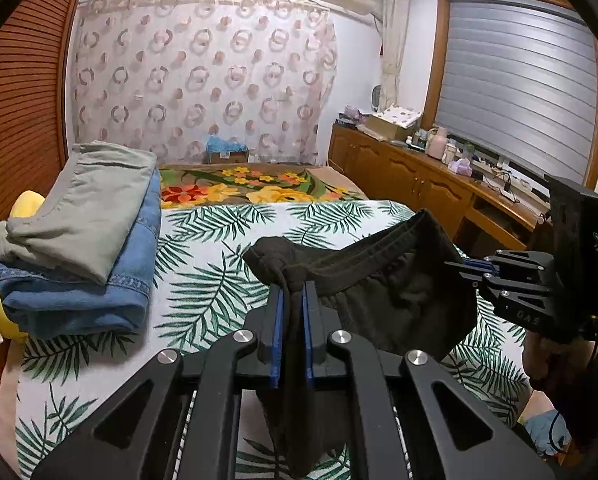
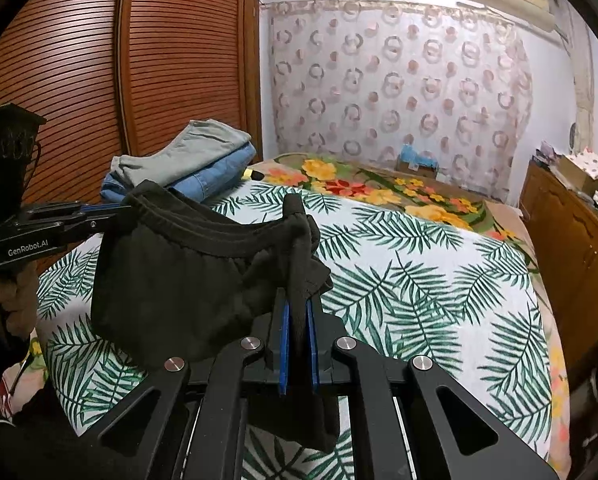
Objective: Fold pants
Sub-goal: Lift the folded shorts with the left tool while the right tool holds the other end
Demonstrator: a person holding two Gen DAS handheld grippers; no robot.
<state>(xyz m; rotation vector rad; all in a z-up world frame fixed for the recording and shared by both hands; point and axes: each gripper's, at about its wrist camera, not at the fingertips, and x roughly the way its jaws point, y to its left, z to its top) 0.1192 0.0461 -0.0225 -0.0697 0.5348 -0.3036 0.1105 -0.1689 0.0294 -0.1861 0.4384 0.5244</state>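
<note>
Black pants (image 1: 395,296) with an elastic waistband hang in the air above the bed, stretched between both grippers. My left gripper (image 1: 293,286) is shut on one end of the waistband, by the drawstring. My right gripper (image 2: 299,304) is shut on the other end of the waistband (image 2: 187,228). In the left wrist view the right gripper (image 1: 459,264) comes in from the right. In the right wrist view the left gripper (image 2: 119,208) comes in from the left. The legs of the pants hang below and are mostly hidden.
A bed with a palm-leaf sheet (image 1: 219,280) lies below. A stack of folded grey pants (image 1: 91,208) on blue jeans (image 1: 79,300) sits at its left. A floral blanket (image 1: 251,188) lies beyond. Wooden cabinets (image 1: 411,176) stand right, a wardrobe (image 2: 99,80) left.
</note>
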